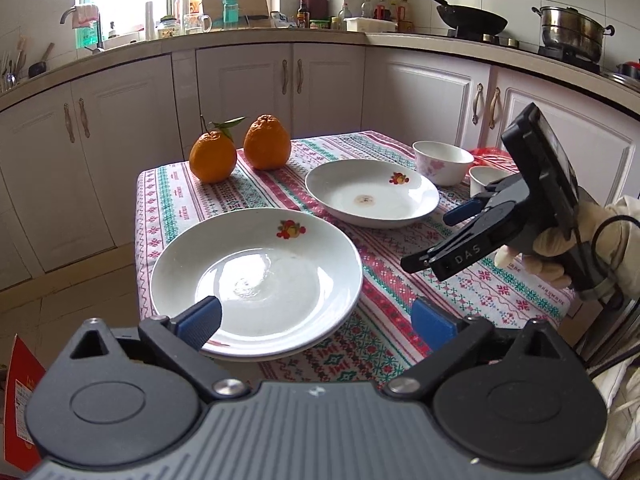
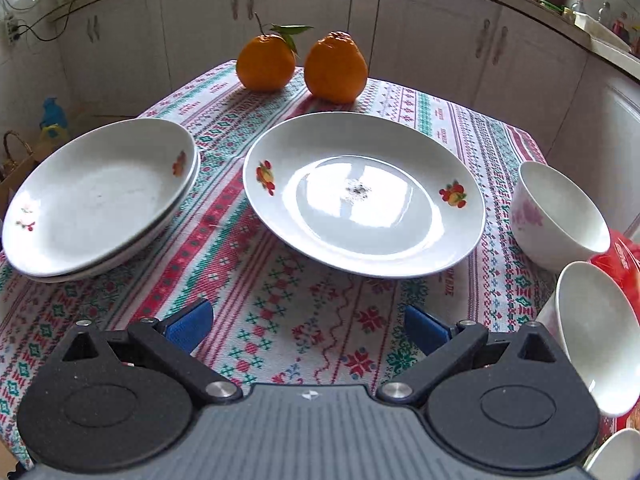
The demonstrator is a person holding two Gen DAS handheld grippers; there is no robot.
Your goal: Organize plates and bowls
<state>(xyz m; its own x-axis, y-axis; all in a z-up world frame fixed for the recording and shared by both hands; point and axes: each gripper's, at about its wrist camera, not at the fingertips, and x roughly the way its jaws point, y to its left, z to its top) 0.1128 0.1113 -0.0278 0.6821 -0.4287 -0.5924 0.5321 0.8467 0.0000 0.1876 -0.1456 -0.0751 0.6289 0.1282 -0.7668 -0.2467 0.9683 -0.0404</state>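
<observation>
Both grippers open, empty. Left gripper [image 1: 316, 322] straddles stacked plates' [image 1: 256, 280] rim; single plate [image 2: 360, 196] ahead of right gripper [image 2: 306, 326], awaiting stacking.

You've got a 2-plate stack [image 2: 100, 196] on the cloth [image 2: 280, 312] at left, single plate [image 2: 362, 196] to its right, apart. Two oranges [image 2: 266, 62] side by side behind them. Bowls [image 2: 560, 216] right of the plate, one nearer [image 2: 596, 332] & tilted.

A home kitchen — white cabinets [image 1: 328, 80], wok [image 1: 470, 18] and steamer pot [image 1: 570, 34] on the counter.
</observation>
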